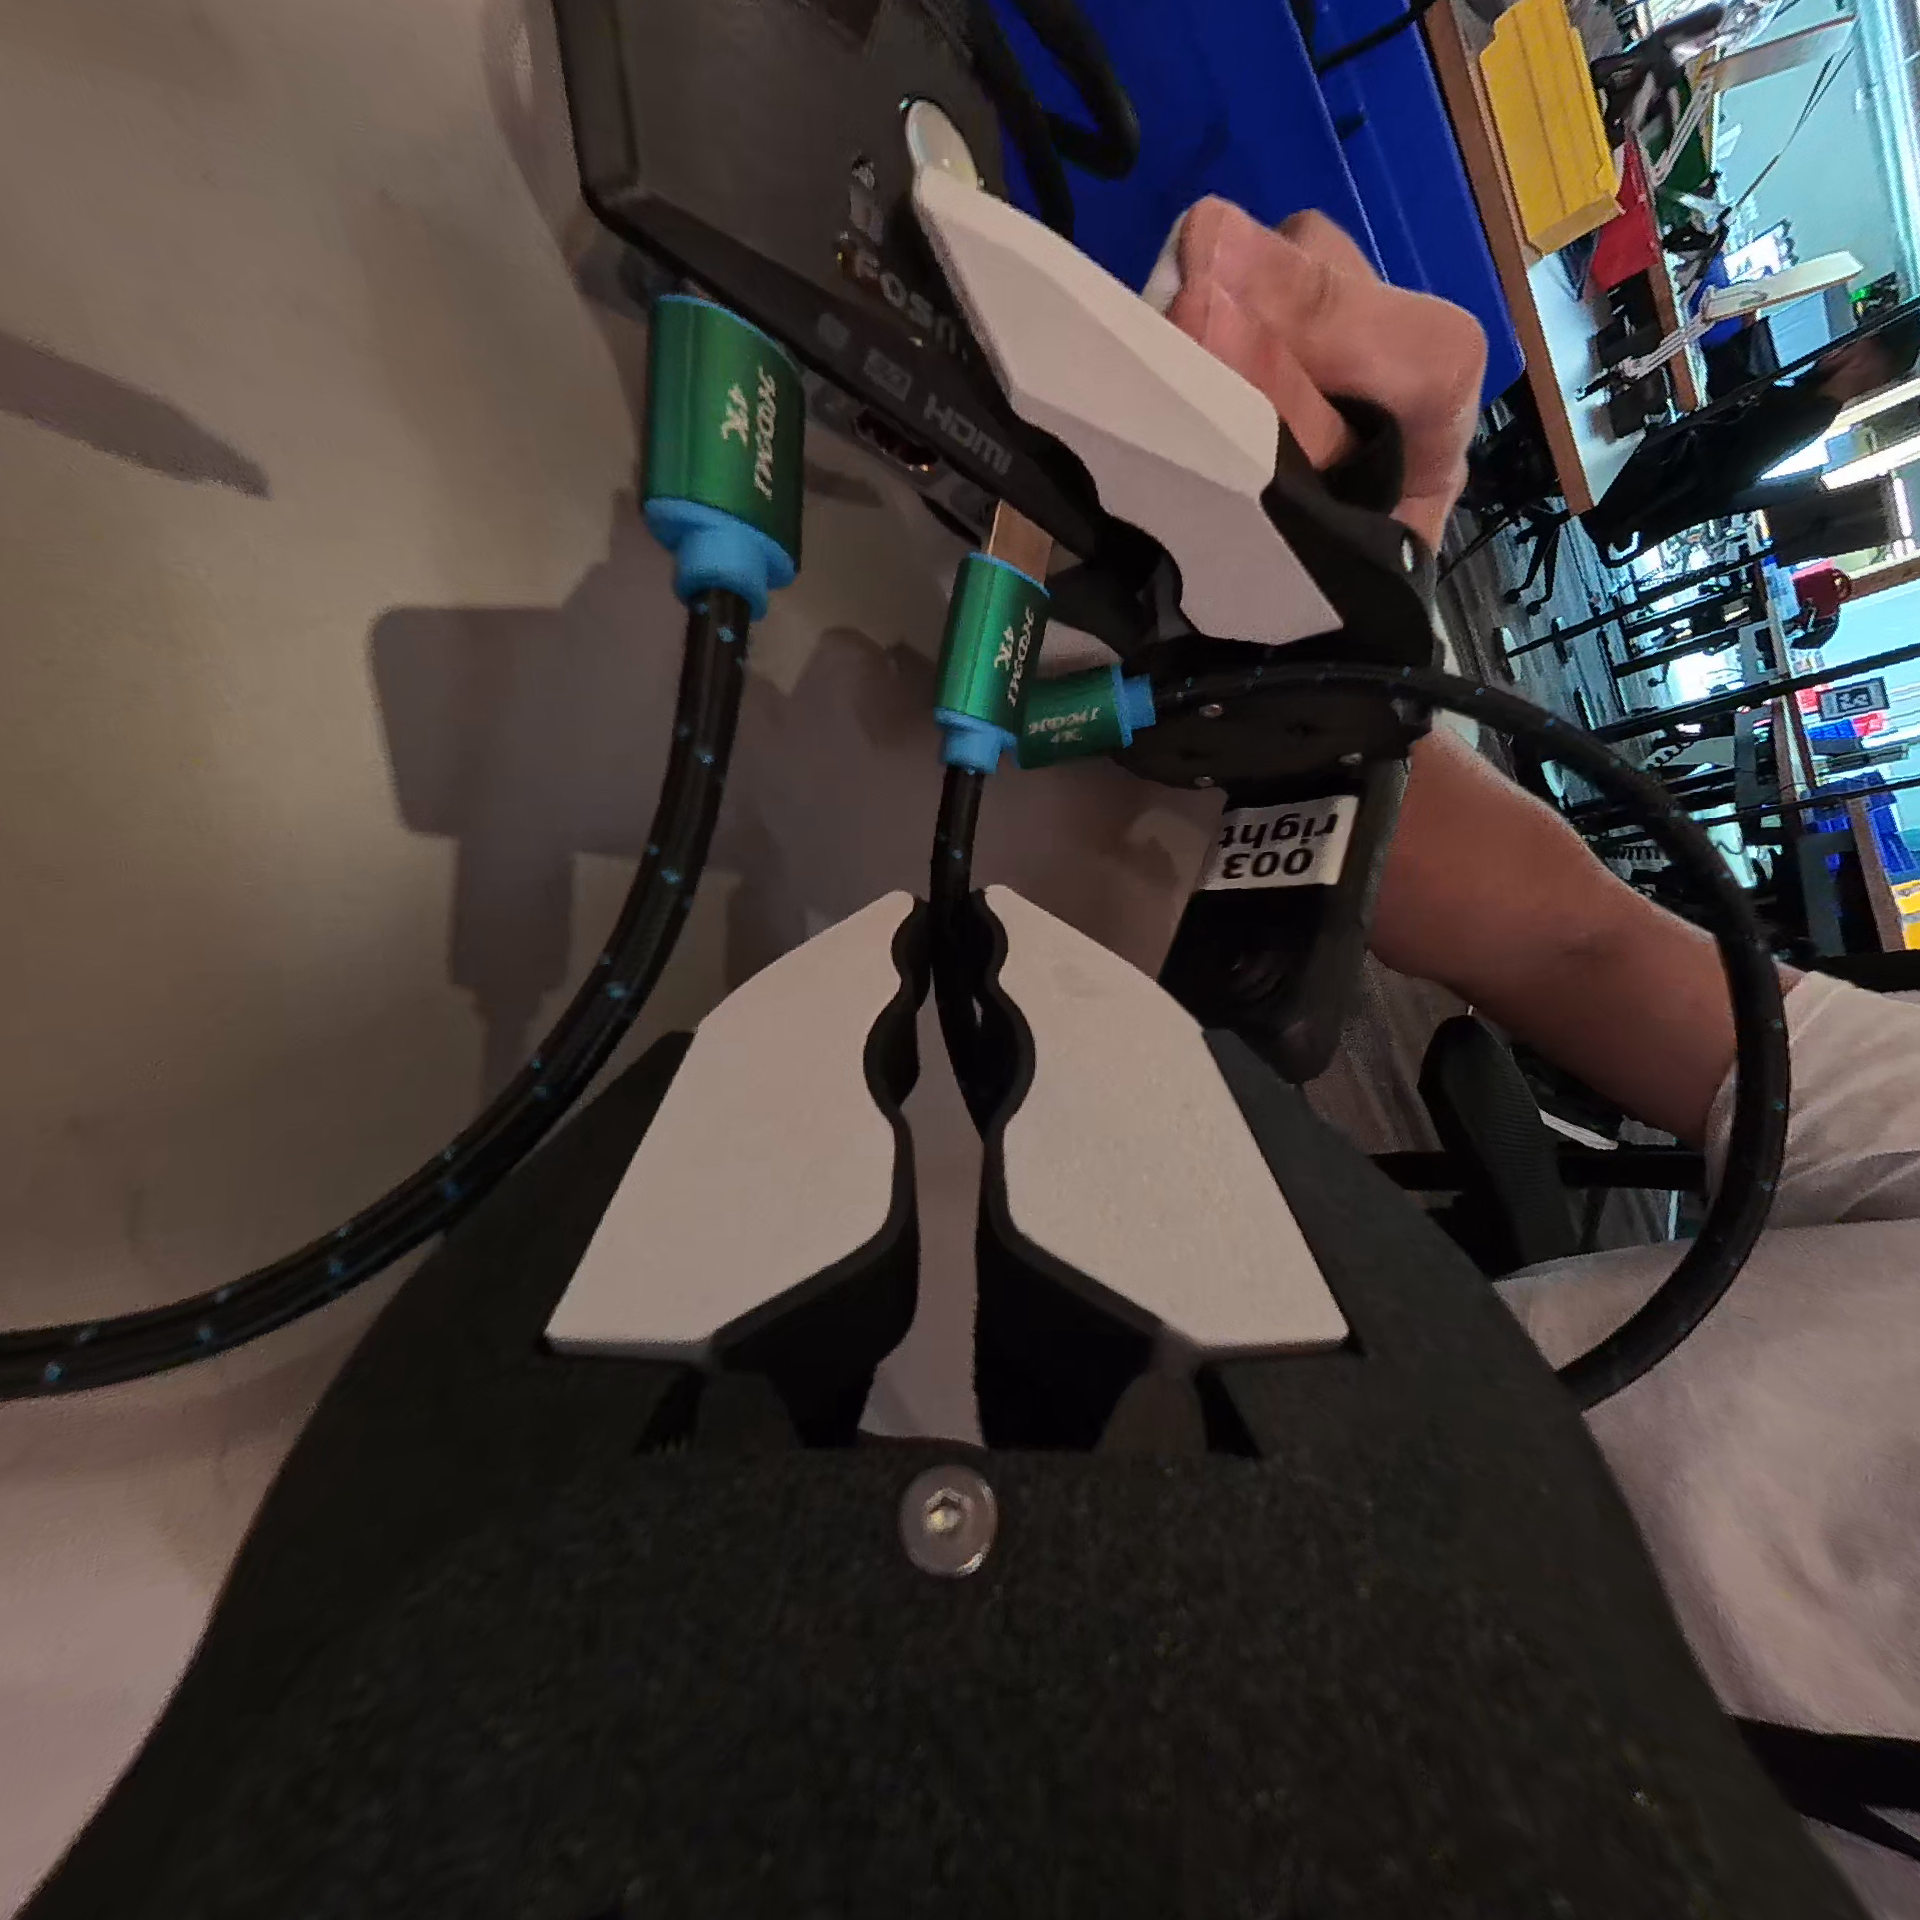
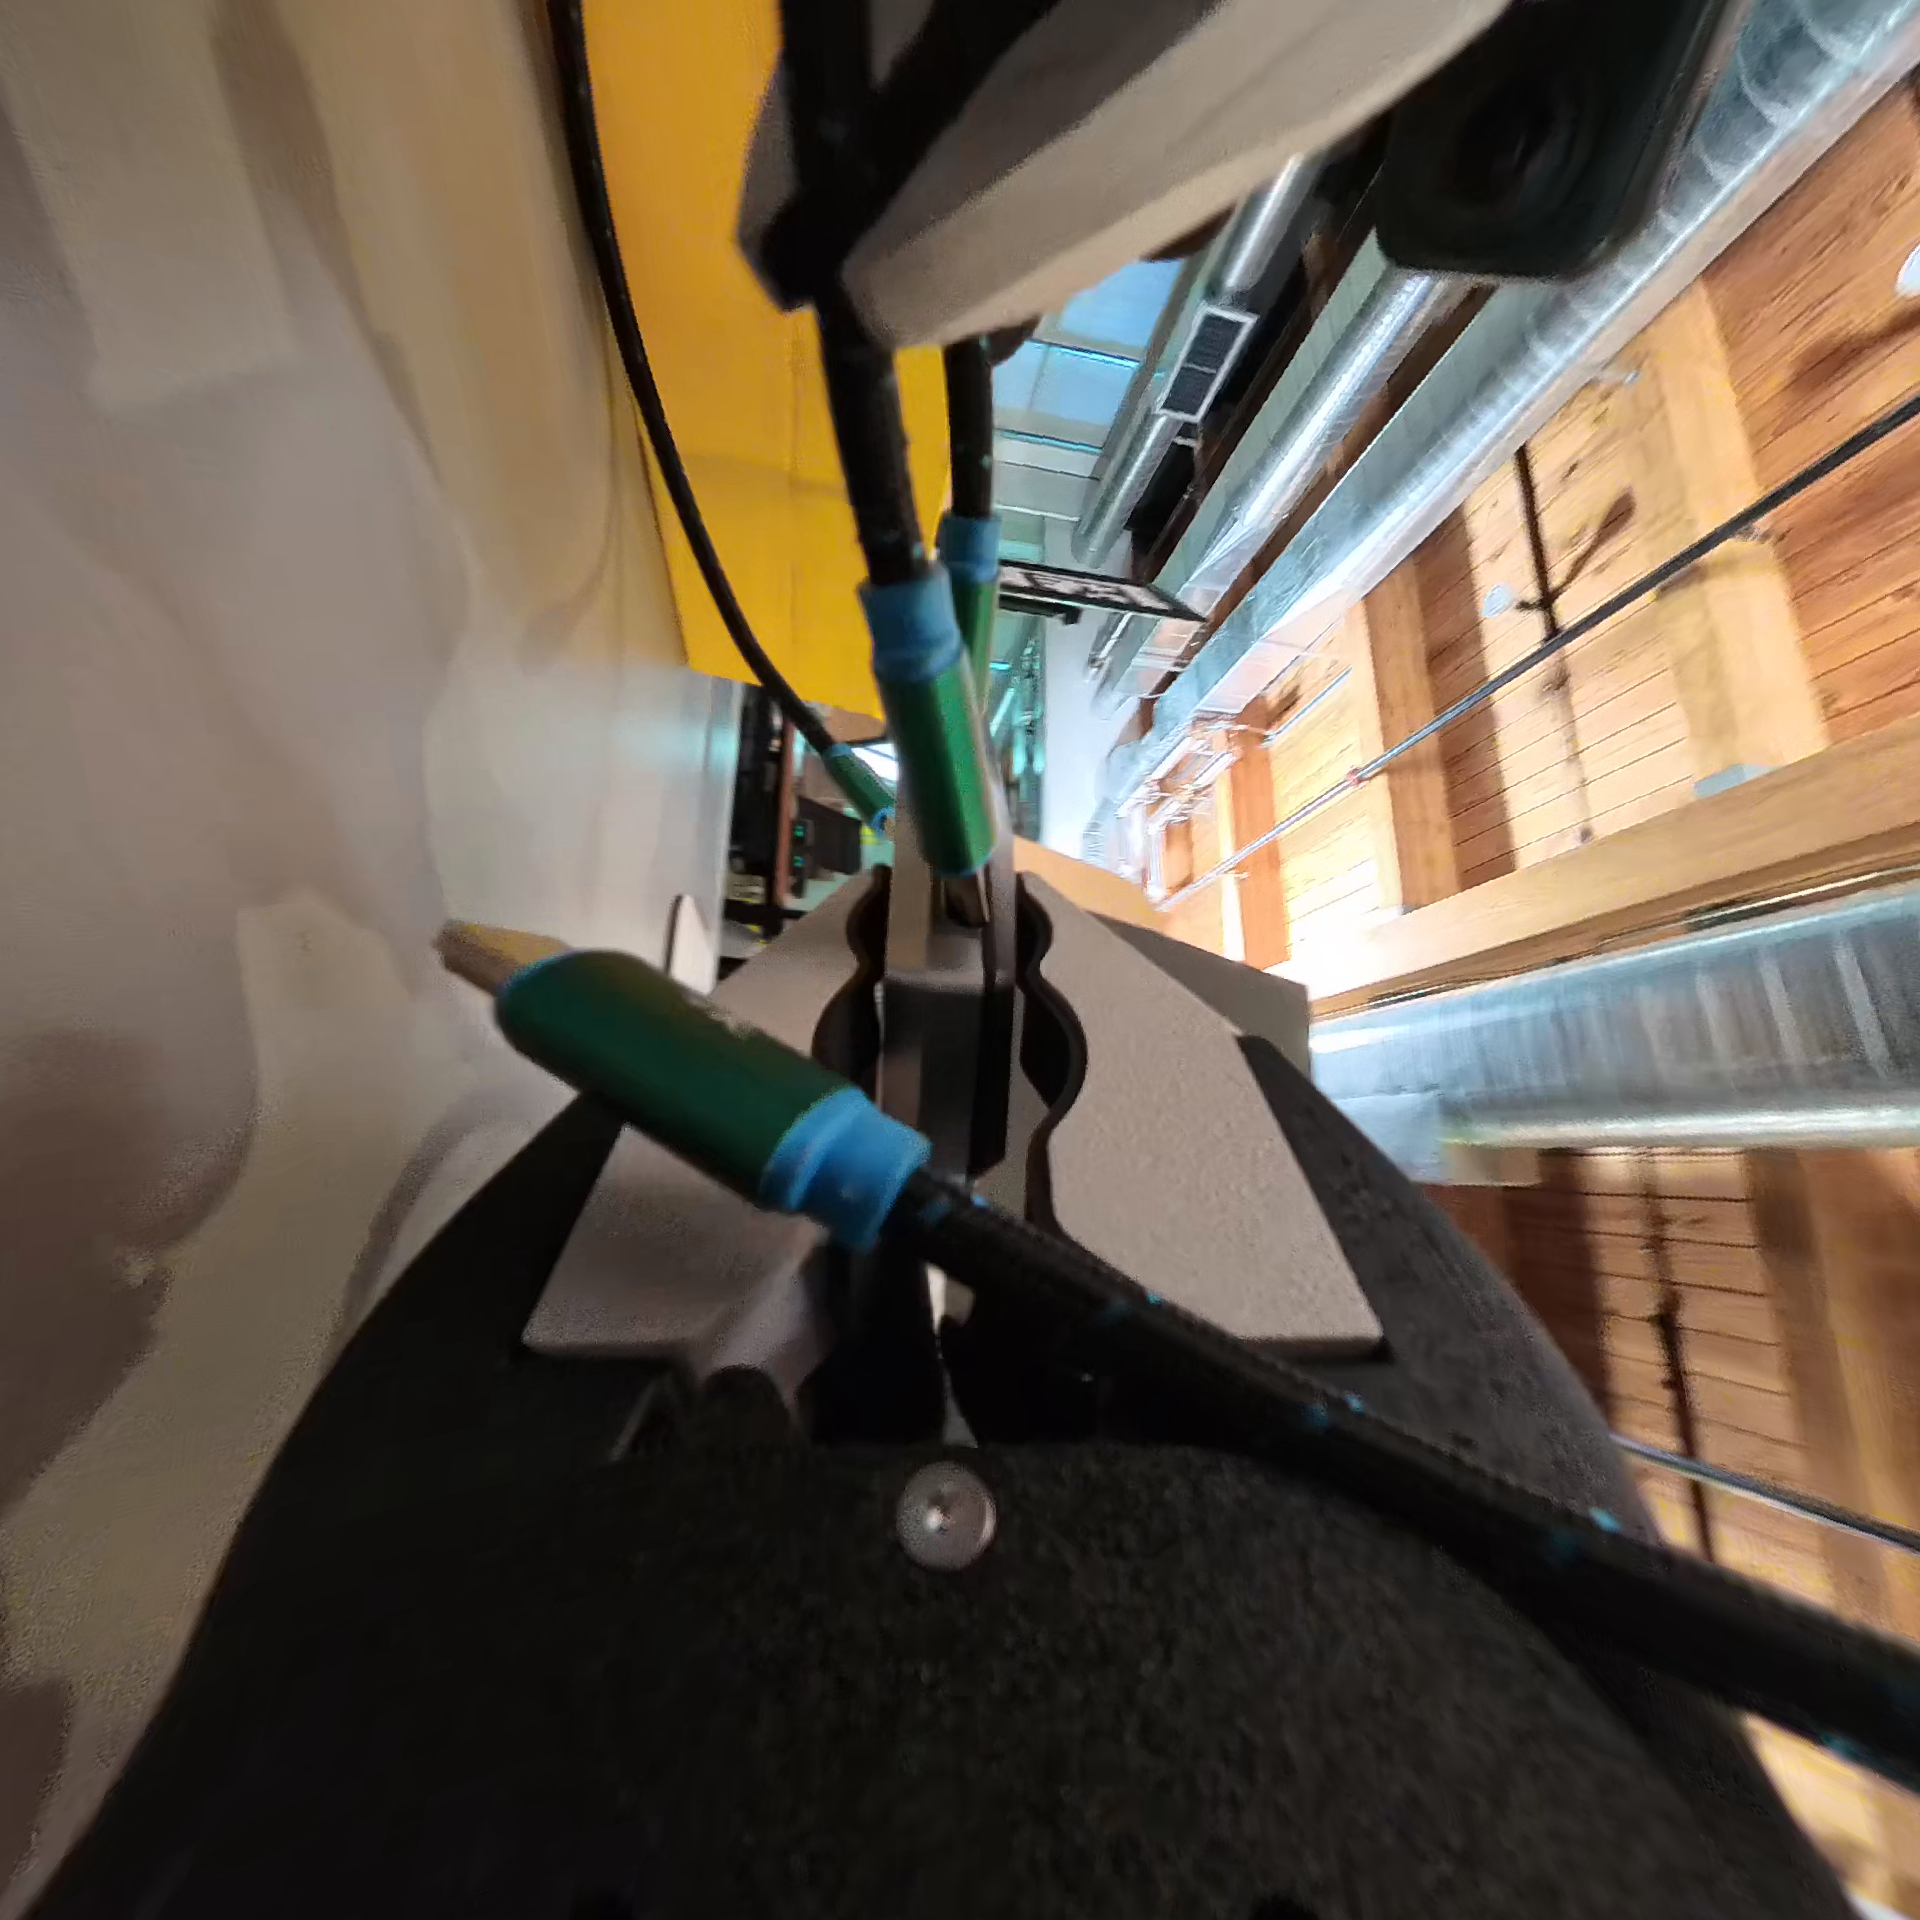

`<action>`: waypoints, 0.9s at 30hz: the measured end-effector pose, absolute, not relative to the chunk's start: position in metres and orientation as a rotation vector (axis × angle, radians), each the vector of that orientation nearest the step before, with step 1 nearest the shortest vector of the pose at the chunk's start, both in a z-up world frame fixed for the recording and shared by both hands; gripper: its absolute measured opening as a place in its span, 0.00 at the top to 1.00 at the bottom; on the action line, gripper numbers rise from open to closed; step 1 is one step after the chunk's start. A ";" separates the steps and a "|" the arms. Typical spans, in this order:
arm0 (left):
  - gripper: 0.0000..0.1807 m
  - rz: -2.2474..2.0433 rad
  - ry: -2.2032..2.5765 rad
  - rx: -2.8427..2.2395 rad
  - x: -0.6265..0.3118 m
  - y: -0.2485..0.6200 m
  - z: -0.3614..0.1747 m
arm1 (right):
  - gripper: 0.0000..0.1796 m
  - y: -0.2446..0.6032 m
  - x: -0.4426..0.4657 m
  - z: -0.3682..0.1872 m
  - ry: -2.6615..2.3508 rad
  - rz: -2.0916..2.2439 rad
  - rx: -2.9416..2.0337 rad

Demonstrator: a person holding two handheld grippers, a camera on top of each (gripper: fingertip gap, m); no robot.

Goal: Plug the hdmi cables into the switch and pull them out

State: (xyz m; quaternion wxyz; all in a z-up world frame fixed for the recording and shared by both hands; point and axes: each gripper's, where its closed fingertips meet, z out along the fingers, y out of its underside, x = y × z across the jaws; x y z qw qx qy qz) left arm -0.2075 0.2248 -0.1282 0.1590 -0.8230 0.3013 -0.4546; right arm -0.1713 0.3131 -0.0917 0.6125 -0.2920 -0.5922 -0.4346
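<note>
The left gripper [image 1: 948,925] has its jaws clamped together on a black braided HDMI cable [image 1: 956,831], just below its green metal plug [image 1: 987,655]. The plug's gold tip points at the black switch [image 1: 769,208] and sits just short of a port, not yet seated. A second green plug [image 1: 722,416] is already in the switch, its cable curving away to the left. A third plug [image 1: 1070,717] lies loose beside the right gripper.

The right gripper [image 2: 951,904] has its jaws closed on the edge of the switch, bracing it; the person's hand [image 1: 1320,312] wraps the handle.

The cable looks stiff yet springy (it holds broad loops), so a grip on the cord likely lets the plug wobble; the rigid, smooth metal shell is probably the surer hold. The switch looks light and would likely slide if left unbraced.

Everything rests on a pale, matte tabletop [image 1: 260,727]. Behind is a workshop: blue bins [image 1: 1299,156], yellow bins, desks and chairs. The right wrist view shows wooden ceiling beams and silver ducts [image 2: 1403,416].
</note>
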 end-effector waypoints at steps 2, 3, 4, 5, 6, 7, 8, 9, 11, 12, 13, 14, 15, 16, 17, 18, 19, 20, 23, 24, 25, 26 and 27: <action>0.97 -1.301 0.856 -2.354 -0.210 0.224 -0.127 | 0.88 0.312 -0.174 -0.089 -1.364 -1.047 -0.642; 0.97 -1.315 0.850 -2.353 -0.210 0.223 -0.126 | 0.88 0.312 -0.174 -0.089 -1.363 -1.057 -0.638; 0.97 -1.334 0.842 -2.351 -0.211 0.222 -0.125 | 0.88 0.311 -0.175 -0.089 -1.363 -1.059 -0.634; 0.97 -1.347 0.836 -2.346 -0.212 0.222 -0.123 | 0.88 0.311 -0.175 -0.089 -1.365 -1.061 -0.631; 0.97 -1.357 0.833 -2.341 -0.214 0.222 -0.120 | 0.88 0.311 -0.176 -0.090 -1.367 -1.069 -0.620; 0.97 -1.364 0.832 -2.334 -0.216 0.223 -0.117 | 0.88 0.310 -0.176 -0.090 -1.368 -1.071 -0.612; 0.97 -1.360 0.828 -2.325 -0.219 0.225 -0.113 | 0.88 0.310 -0.177 -0.090 -1.362 -1.063 -0.616; 0.97 -1.344 0.827 -2.317 -0.221 0.228 -0.111 | 0.89 0.310 -0.177 -0.089 -1.352 -1.054 -0.632; 0.97 -1.268 0.860 -2.314 -0.223 0.230 -0.111 | 0.89 0.312 -0.178 -0.090 -1.338 -1.026 -0.682; 0.97 -1.231 0.885 -2.314 -0.222 0.229 -0.113 | 0.88 0.313 -0.178 -0.091 -1.331 -1.008 -0.714; 0.97 -1.217 0.907 -2.314 -0.220 0.226 -0.114 | 0.88 0.314 -0.178 -0.092 -1.334 -0.999 -0.728; 0.97 -1.225 0.918 -2.313 -0.218 0.224 -0.114 | 0.88 0.313 -0.178 -0.092 -1.334 -0.991 -0.724; 0.97 -1.243 0.916 -2.312 -0.218 0.223 -0.114 | 0.88 0.313 -0.177 -0.092 -1.335 -0.996 -0.714; 0.97 -1.258 0.908 -2.313 -0.218 0.224 -0.114 | 0.88 0.313 -0.177 -0.093 -1.340 -1.000 -0.711; 0.97 -1.267 0.901 -2.316 -0.219 0.225 -0.114 | 0.88 0.313 -0.177 -0.093 -1.340 -0.995 -0.710; 0.97 -1.274 0.897 -2.319 -0.220 0.225 -0.115 | 0.88 0.313 -0.178 -0.093 -1.341 -0.995 -0.709; 0.97 -1.283 0.895 -2.323 -0.221 0.225 -0.116 | 0.88 0.312 -0.179 -0.093 -1.344 -0.996 -0.705; 0.97 -1.288 0.896 -2.326 -0.221 0.224 -0.117 | 0.88 0.312 -0.179 -0.093 -1.345 -0.995 -0.702; 0.97 -1.296 0.912 -2.336 -0.219 0.220 -0.120 | 0.88 0.312 -0.180 -0.094 -1.347 -0.989 -0.698; 0.97 -1.299 0.915 -2.340 -0.218 0.219 -0.122 | 0.88 0.312 -0.181 -0.094 -1.348 -0.987 -0.696; 0.97 -1.299 0.913 -2.344 -0.217 0.219 -0.123 | 0.88 0.312 -0.181 -0.094 -1.349 -0.990 -0.698; 0.97 -1.298 0.907 -2.347 -0.218 0.220 -0.124 | 0.88 0.312 -0.181 -0.095 -1.350 -0.991 -0.700; 0.97 -1.298 0.898 -2.349 -0.218 0.221 -0.124 | 0.88 0.312 -0.181 -0.095 -1.354 -0.991 -0.699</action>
